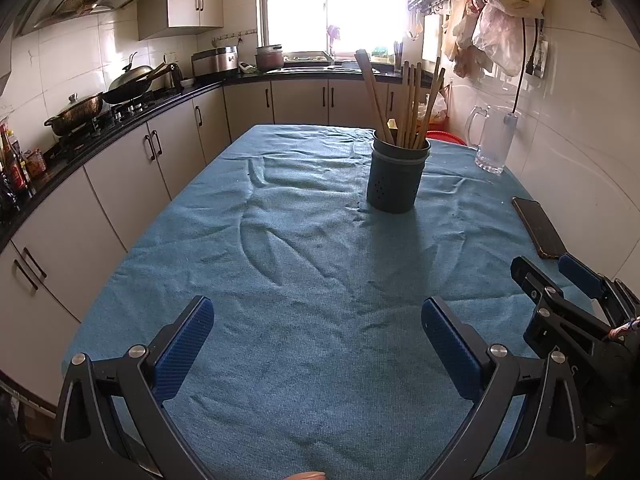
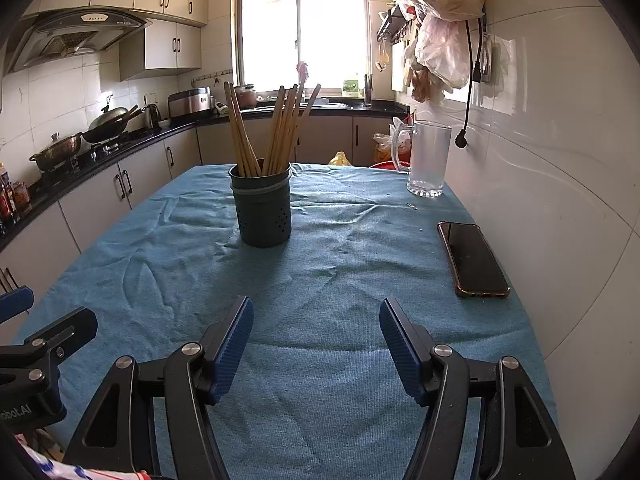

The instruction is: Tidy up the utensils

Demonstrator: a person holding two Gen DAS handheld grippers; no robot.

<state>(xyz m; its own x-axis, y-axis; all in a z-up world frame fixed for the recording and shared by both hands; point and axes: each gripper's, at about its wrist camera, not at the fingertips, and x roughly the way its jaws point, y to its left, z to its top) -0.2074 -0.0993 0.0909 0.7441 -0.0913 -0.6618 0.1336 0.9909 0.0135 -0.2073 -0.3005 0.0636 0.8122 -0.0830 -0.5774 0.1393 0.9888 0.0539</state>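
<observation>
Utensil holder stands mid-worktop on the blue cloth, chopsticks upright inside, perhaps with a spatula. We see glass mug and phone at the wall side. Left gripper and right gripper: fingers released, empty.

The holder is hiding the lower ends of my chopsticks, so I am not seeing how they are resting inside. My right tongs are running off the right edge of the left view. Window glare is washing out everything outside.
</observation>
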